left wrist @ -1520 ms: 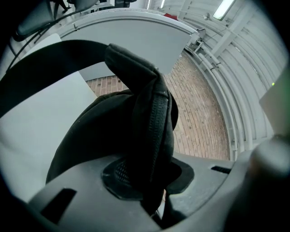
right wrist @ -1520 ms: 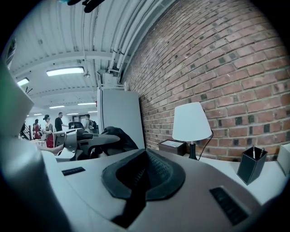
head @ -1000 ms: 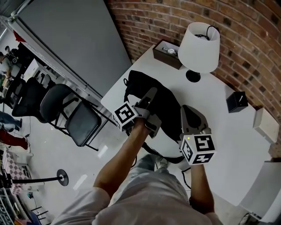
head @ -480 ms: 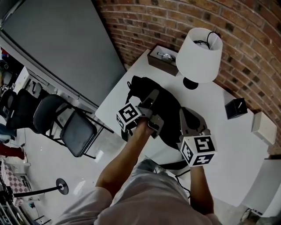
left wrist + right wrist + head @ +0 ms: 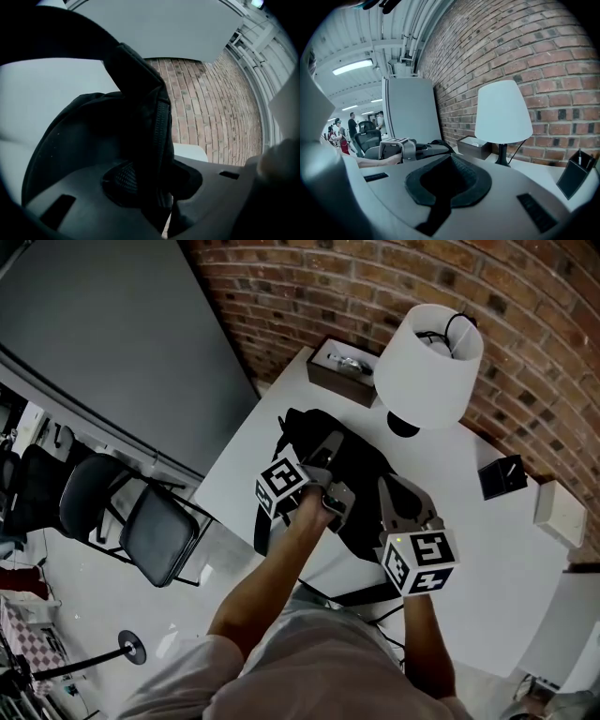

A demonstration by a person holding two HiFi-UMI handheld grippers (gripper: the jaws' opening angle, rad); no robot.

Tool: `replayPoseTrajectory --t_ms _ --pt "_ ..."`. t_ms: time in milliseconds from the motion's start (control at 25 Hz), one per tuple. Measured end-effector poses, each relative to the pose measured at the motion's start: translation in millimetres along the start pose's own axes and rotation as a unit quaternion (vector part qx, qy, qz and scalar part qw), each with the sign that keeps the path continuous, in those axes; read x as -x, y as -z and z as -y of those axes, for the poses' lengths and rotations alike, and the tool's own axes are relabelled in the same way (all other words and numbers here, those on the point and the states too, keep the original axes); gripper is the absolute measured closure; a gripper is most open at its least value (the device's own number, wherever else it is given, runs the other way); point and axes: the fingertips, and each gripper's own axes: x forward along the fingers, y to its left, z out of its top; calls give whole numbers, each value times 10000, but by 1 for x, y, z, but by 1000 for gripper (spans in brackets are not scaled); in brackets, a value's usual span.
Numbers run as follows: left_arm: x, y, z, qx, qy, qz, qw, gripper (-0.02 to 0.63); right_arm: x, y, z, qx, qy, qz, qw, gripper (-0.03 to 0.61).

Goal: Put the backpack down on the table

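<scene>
The black backpack [image 5: 361, 474] lies on the white table [image 5: 487, 559], near its left front corner, one strap hanging over the front edge. My left gripper [image 5: 328, 448] rests on the bag's top. In the left gripper view a zippered fold of the backpack [image 5: 140, 140] runs down between the jaws of this gripper [image 5: 154, 180], which are opening, and still touches both. My right gripper [image 5: 392, 491] sits at the bag's right side; in its own view that gripper [image 5: 450, 180] is shut with nothing in it. The bag's top [image 5: 435, 142] shows beyond it.
A white lamp [image 5: 429, 348] stands at the back against the brick wall, with a brown box [image 5: 339, 369] left of it. A black pen holder [image 5: 502, 476] and a white box [image 5: 555, 514] sit at the right. Black chairs [image 5: 155, 531] stand on the floor at the left.
Both grippers have moved a little farther in over the table and lower, the backpack going with the left one. The bag now lies flatter on the tabletop.
</scene>
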Motion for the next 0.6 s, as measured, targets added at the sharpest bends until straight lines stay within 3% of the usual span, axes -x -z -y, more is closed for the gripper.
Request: replayPoseTrajectory --t_ms 280,600 --pt "-25 -4 -22 223 -394 -114 9989 503 -12 5 6 -23 76 -175 9998 578" --pt "-41 4 -21 67 -208 -283 9994 440 -15 12 16 -79 108 -241 9996 578"
